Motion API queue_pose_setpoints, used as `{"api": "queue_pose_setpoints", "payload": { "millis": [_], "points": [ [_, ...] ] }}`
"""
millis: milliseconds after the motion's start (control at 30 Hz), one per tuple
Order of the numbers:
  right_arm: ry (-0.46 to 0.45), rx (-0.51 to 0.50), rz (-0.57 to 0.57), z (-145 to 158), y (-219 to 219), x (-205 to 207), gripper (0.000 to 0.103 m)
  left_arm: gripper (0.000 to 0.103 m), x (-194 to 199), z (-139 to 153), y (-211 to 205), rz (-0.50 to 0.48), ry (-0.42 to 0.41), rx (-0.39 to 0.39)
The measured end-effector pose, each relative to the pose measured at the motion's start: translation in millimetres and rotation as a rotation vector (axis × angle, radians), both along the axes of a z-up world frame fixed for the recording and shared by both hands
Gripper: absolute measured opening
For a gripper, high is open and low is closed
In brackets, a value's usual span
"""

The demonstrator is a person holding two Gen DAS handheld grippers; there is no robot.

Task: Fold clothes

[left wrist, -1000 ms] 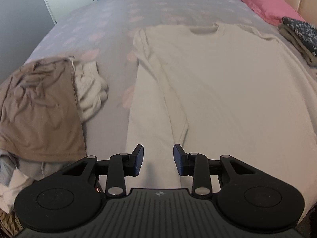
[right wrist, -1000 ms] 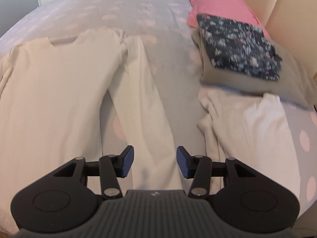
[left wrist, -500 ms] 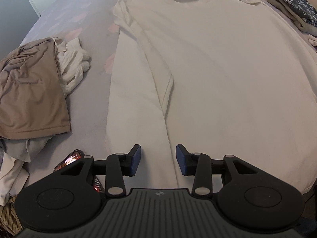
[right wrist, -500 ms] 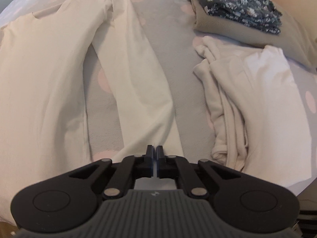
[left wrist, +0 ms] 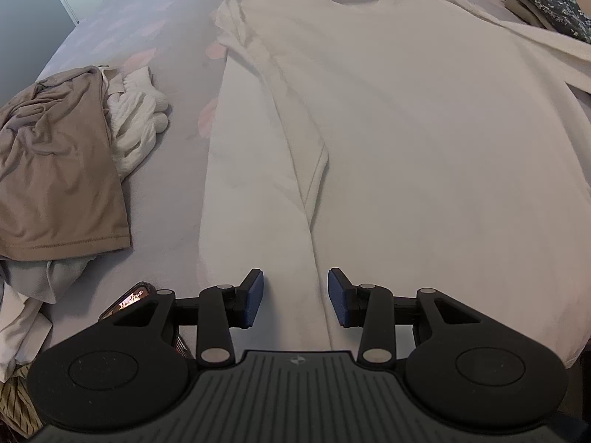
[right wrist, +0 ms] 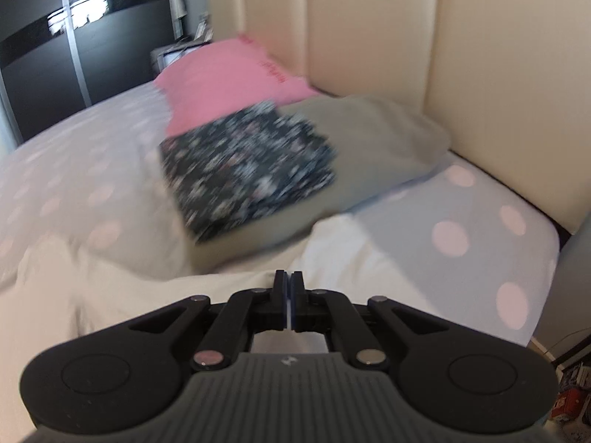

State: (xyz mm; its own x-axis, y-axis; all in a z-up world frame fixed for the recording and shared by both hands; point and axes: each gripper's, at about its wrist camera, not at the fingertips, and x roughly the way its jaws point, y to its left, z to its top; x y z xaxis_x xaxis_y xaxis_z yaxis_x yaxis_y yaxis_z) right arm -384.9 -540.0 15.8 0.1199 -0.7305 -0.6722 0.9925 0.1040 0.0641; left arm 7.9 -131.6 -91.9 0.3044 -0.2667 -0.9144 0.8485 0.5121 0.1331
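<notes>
A cream long-sleeved shirt (left wrist: 406, 110) lies flat on the bed, neck away from me. Its left sleeve (left wrist: 251, 192) lies straight along its side. My left gripper (left wrist: 295, 297) is open over the cuff end of that sleeve and holds nothing. In the right wrist view my right gripper (right wrist: 289, 288) is shut on the cuff of the shirt's right sleeve (right wrist: 147, 288), which is lifted and drapes to the left. In the left wrist view that sleeve (left wrist: 535, 42) crosses the shirt's far right corner.
A brown shirt (left wrist: 55, 162) and a white knit garment (left wrist: 136, 125) lie crumpled at the left. A phone (left wrist: 129, 299) lies near the bed edge. A floral garment (right wrist: 247, 173) on a grey pile, a pink pillow (right wrist: 225, 81), and a beige headboard (right wrist: 424, 55) stand to the right.
My right gripper closed on the right sleeve's cuff and has swung up and toward the headboard with it. My left gripper stayed open and drew back to the left sleeve's cuff.
</notes>
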Motion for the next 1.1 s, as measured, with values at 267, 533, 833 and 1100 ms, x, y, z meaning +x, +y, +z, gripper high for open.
{"api": "queue_pose_setpoints", "payload": {
  "millis": [267,533,833,1100],
  "points": [
    [0.024,-0.002,-0.135,-18.9,-59.6,8.6,0.007,0.038,-5.3,0.7,5.5,-0.014,0.014,-0.013],
    [0.082,-0.031,-0.022,-28.0,-40.4,29.2,0.007,0.026,-9.6,-7.8,6.4,-0.035,-0.037,0.025],
    [0.143,-0.092,0.056,-24.3,-22.1,52.4,0.007,0.002,1.5,5.6,10.6,0.022,-0.087,0.011],
    [0.218,-0.119,0.095,-28.0,-14.4,69.3,0.008,0.002,60.3,82.1,40.0,0.261,-0.099,-0.206]
  ]
}}
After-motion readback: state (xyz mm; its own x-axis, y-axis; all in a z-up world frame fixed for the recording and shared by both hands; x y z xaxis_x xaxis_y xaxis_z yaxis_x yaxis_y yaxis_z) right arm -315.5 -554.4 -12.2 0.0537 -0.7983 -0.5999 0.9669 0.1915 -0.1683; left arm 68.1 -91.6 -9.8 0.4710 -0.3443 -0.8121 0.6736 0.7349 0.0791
